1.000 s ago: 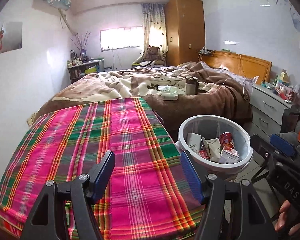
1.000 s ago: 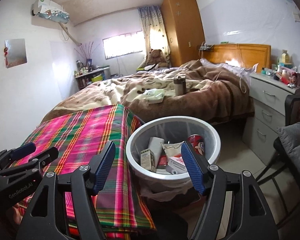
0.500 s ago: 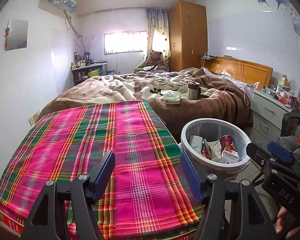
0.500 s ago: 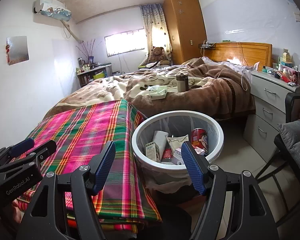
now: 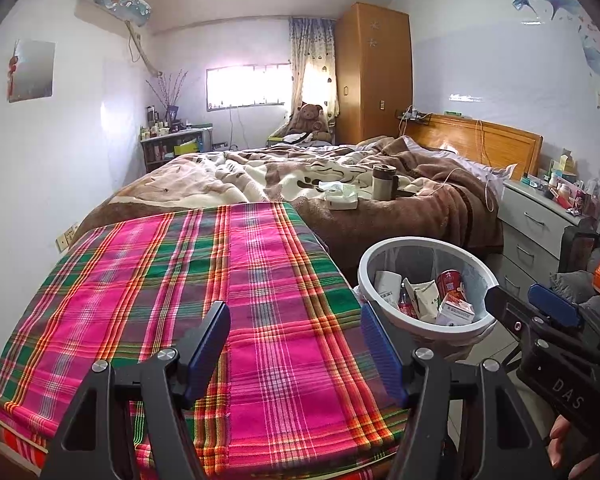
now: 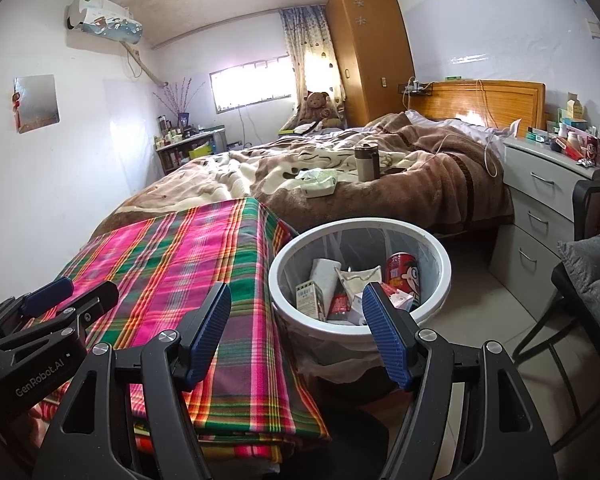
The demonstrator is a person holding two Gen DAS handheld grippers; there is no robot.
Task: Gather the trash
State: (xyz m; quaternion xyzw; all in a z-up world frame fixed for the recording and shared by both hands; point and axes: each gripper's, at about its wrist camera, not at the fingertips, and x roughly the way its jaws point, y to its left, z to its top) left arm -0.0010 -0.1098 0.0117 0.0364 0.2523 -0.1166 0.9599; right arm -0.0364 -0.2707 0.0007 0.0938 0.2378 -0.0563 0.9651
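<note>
A white round bin (image 5: 416, 258) lined with a clear bag stands on the floor beside the plaid-covered table (image 5: 160, 280). Inside it lie a red can (image 5: 450, 284), cartons (image 5: 456, 312) and a white roll. My left gripper (image 5: 296, 344) hovers open over the near part of the plaid cloth, nothing between its blue pads. In the right wrist view the bin (image 6: 364, 242) sits just ahead, the red can (image 6: 404, 272) upright in it. My right gripper (image 6: 296, 332) is open and empty in front of the bin's near rim. The left gripper (image 6: 88, 292) shows at the lower left.
Behind the table a bed with a brown blanket (image 6: 420, 184) carries a tumbler (image 6: 366, 164) and a tissue pack (image 6: 318, 182). A grey drawer chest (image 6: 548, 200) and a chair with a grey cushion (image 6: 592, 276) stand to the right. A person's hand (image 5: 560, 444) holds the right gripper (image 5: 516, 300).
Both views have shifted only slightly. The grippers stay open and empty, and the bin and its contents have not moved.
</note>
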